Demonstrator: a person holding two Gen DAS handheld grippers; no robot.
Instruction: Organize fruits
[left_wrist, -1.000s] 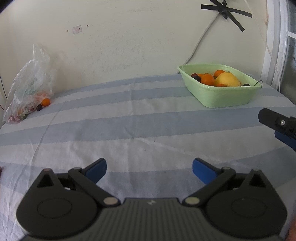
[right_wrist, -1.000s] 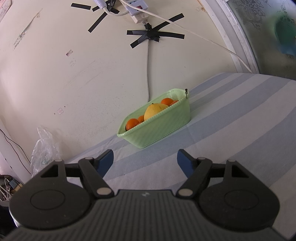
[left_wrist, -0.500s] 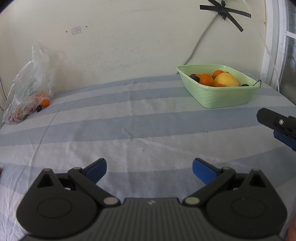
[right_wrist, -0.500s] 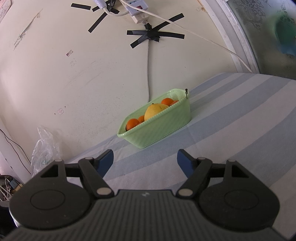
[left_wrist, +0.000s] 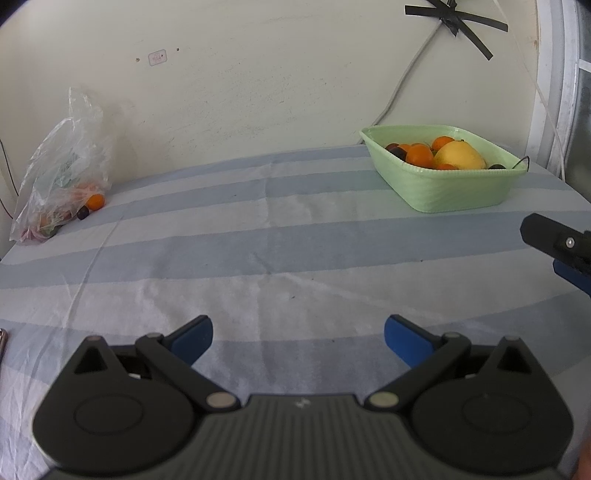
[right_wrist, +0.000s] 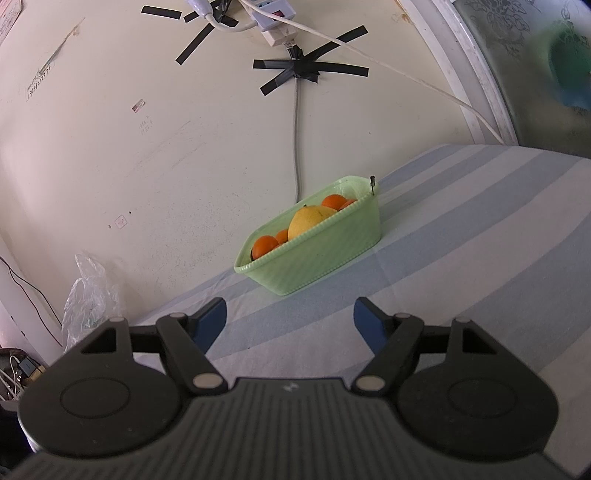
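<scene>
Left gripper (left_wrist: 297, 334) spread wide, nothing between the jaws, hovering over bare striped cloth (left_wrist: 258, 229). Right gripper (right_wrist: 290, 319) likewise spread and empty; its tip shows at the right edge of the left view. Neither touches any fruit.

Fruit sits in two places. Green basket (left_wrist: 461, 192) at far right near the wall holds most of it. Clear bag (left_wrist: 62, 166) at far left against the wall holds the rest, with two pieces at its mouth on the cloth. Bag and basket well apart.

Step in hand, by my reading: reach for the loose fruit at the bag and carry it to the basket. The left gripper is the nearer one. To do it well:
- Take the small orange (left_wrist: 95, 201) first; it lies clear of the plastic.
- Come in low, jaws either side, pads at the widest part; round fruit will roll if nudged.
- Close gently; soft skin likely bruises.
- Keep the fingers off the bag film, which could snag and drag.
- Release low in the basket, in a gap beside the big yellow fruit (left_wrist: 460, 157), so nothing bounces out.

Count:
- Baskets: one.
- Bags: one.
- In basket: one yellow fruit, about four small oranges, at least two dark fruits (left_wrist: 397, 151); some hidden behind the rim.
- Outside bag: one orange, one dark fruit (left_wrist: 83, 212).
- Inside bag: orange and reddish shapes, number unreadable through plastic.
</scene>
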